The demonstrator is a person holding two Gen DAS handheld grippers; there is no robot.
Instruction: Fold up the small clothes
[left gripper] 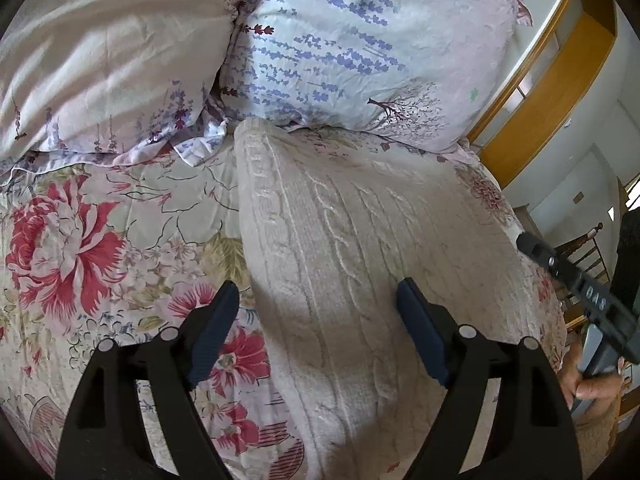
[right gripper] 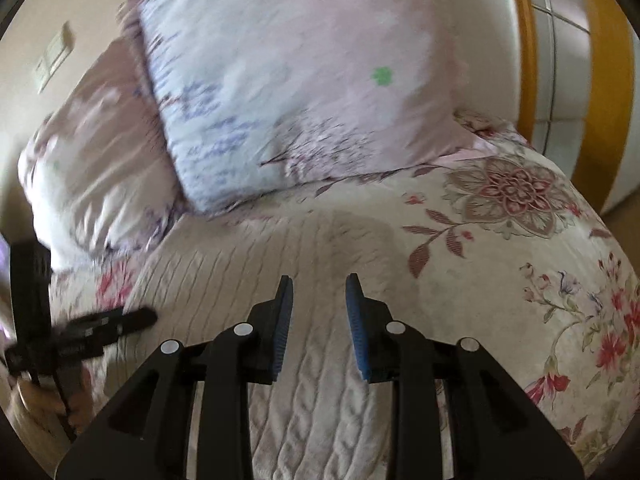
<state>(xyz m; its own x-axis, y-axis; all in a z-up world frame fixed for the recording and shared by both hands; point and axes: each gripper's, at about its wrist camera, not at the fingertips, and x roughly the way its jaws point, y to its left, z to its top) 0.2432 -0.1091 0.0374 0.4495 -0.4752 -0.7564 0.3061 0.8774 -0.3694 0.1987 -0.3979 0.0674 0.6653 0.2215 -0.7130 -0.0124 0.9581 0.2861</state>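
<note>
A cream cable-knit garment (left gripper: 340,248) lies flat on the flowered bedspread (left gripper: 100,240), running from the pillows toward me. My left gripper (left gripper: 320,292) is open and empty, its blue-padded jaws wide apart just above the garment's left edge. In the right wrist view the same garment (right gripper: 256,272) lies below my right gripper (right gripper: 320,284), which is open and empty over its middle. The right gripper's body (left gripper: 572,276) shows at the right edge of the left wrist view. The left gripper's body (right gripper: 80,332) shows at the left edge of the right wrist view.
Two floral pillows (left gripper: 360,48) (left gripper: 100,60) lean at the head of the bed, touching the garment's far end. A wooden headboard frame (left gripper: 560,80) stands at the right. The bed's edge (right gripper: 592,240) drops off to the right. The right wrist view is motion-blurred.
</note>
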